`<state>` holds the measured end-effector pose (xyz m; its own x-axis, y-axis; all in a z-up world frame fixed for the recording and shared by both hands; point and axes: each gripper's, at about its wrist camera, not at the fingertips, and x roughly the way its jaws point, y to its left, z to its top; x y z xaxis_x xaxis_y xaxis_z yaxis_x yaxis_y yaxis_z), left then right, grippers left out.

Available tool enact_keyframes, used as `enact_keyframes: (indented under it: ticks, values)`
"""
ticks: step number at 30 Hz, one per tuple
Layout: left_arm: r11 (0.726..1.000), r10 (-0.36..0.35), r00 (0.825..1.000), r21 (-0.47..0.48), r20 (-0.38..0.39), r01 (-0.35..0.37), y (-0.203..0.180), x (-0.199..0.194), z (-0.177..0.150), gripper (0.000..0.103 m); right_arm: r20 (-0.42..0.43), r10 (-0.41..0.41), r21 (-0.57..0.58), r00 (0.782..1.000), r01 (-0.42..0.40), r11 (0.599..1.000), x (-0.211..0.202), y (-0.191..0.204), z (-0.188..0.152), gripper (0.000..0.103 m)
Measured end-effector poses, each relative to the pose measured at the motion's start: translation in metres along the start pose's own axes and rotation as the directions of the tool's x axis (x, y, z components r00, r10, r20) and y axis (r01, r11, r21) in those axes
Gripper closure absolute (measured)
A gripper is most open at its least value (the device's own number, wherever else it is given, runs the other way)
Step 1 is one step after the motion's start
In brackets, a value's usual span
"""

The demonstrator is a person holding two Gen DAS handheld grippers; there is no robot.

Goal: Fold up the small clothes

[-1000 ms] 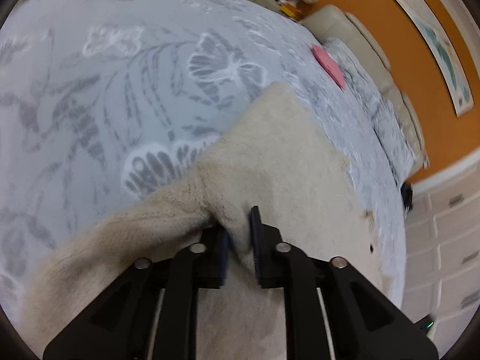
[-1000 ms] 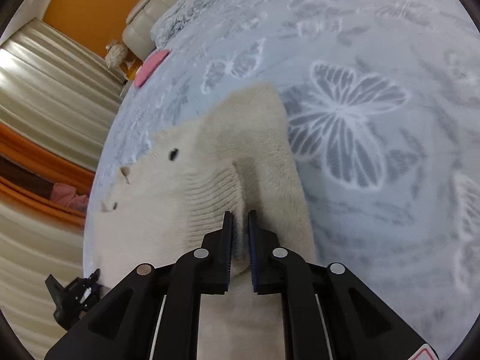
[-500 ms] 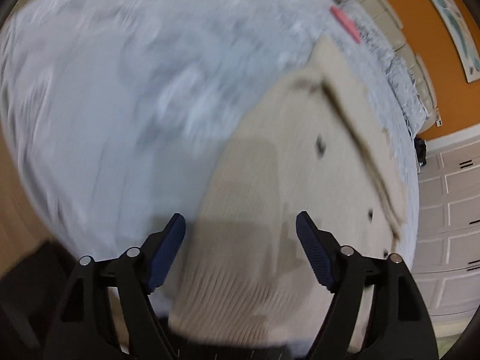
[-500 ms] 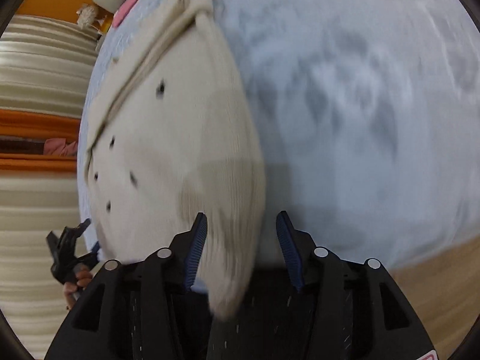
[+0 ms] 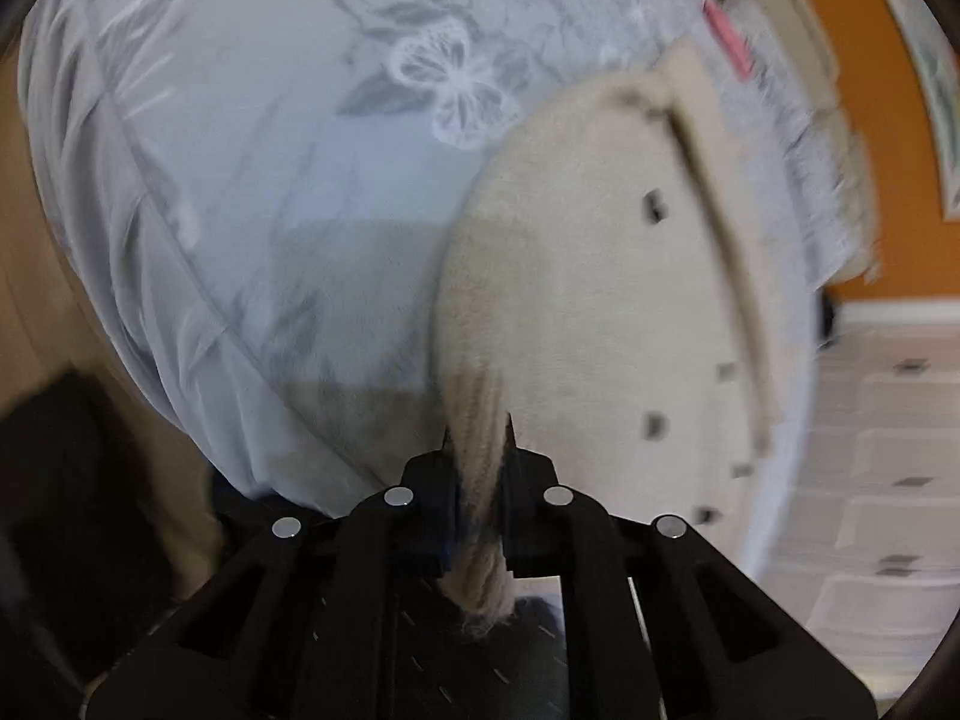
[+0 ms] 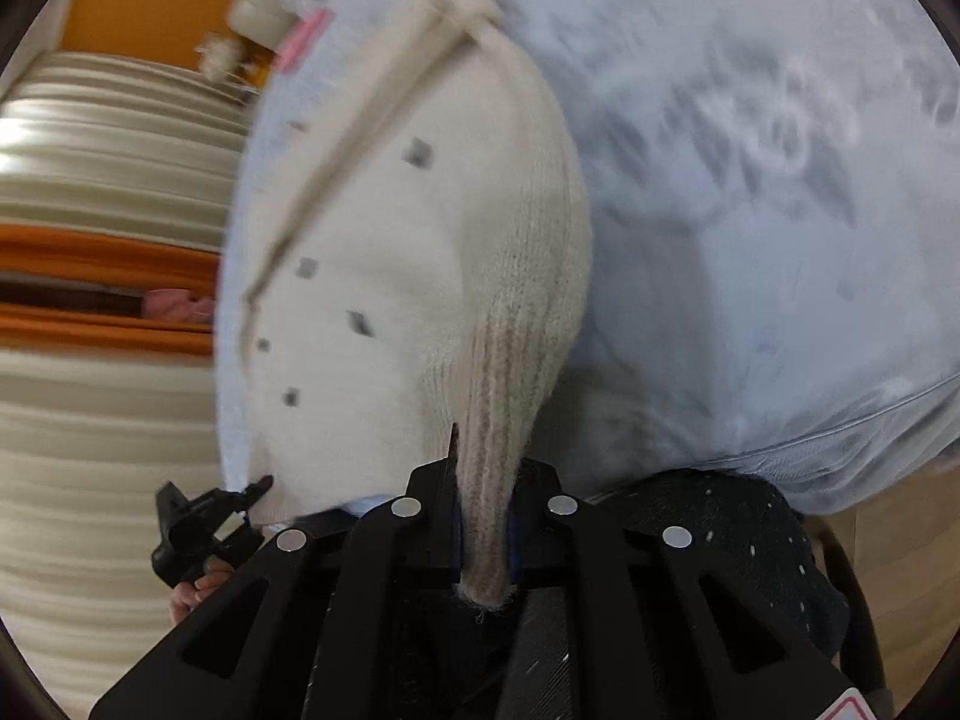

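Bed: the bed (image 5: 252, 192), under its pale blue butterfly-print cover, is filling the upper and left parts of your left wrist view and the whole right side of your right wrist view; its near edge is dropping away at the bottom of both frames.

Cardigan: the cream knitted cardigan (image 5: 588, 300) is lying on the bed, centre-right in the left view and centre-left in the right view (image 6: 372, 276), dark buttons facing up and its far end bunched toward the top of each frame. Only the ribbed hem is lifting off the cover.

What is changing: half a second ago both grippers were spread wide with the hem loose between the fingers; now both are clamping it again, lower down and closer to you.

Left gripper: your left gripper (image 5: 478, 438) is pinching the left hem corner, ribbing squeezed between the jaws, bottom centre.

Right gripper: your right gripper (image 6: 483, 450) is pinching the right hem corner the same way.

Meaning for the task: you are probably regripping to start the next fold, likely carrying the hem toward the collar; both frames are blurring, so fine detail is hard to tell.
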<state>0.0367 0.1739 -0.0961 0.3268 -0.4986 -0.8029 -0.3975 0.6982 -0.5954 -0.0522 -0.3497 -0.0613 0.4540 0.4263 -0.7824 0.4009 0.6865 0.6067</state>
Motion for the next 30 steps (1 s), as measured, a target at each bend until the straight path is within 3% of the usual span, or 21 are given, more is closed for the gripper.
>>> enact_keyframes:
  ticks: [6, 12, 18, 22, 26, 30]
  values:
    - [0.989, -0.118, 0.992, 0.099, 0.051, 0.112, -0.02, -0.067, -0.023, 0.096, 0.111, 0.077, -0.08, 0.991, -0.069, 0.994, -0.06, 0.027, -0.012, 0.096]
    - [0.975, -0.157, 0.987, 0.166, 0.047, 0.147, -0.023, -0.127, -0.057, 0.096, 0.102, 0.066, -0.152, 0.993, -0.05, 0.987, -0.109, 0.029, -0.043, 0.096]
    - [0.975, -0.172, 0.984, 0.149, 0.055, 0.162, -0.006, -0.178, -0.101, 0.096, 0.089, 0.081, -0.128, 0.993, -0.069, 0.989, -0.152, 0.028, -0.085, 0.096]
    - [0.979, -0.182, 0.978, 0.115, 0.101, 0.171, -0.015, -0.204, -0.106, 0.096, 0.131, 0.13, -0.116, 0.983, -0.115, 0.987, -0.183, 0.036, -0.091, 0.096]
    - [0.96, -0.253, 0.959, 0.157, 0.128, 0.232, -0.056, -0.199, -0.078, 0.096, 0.19, 0.195, -0.172, 0.962, -0.163, 0.972, -0.188, 0.057, -0.05, 0.096]
    - [0.944, -0.222, 0.957, 0.286, 0.187, 0.164, -0.116, -0.15, -0.026, 0.095, 0.268, 0.183, -0.139, 0.946, -0.15, 0.979, -0.139, 0.048, 0.038, 0.096]
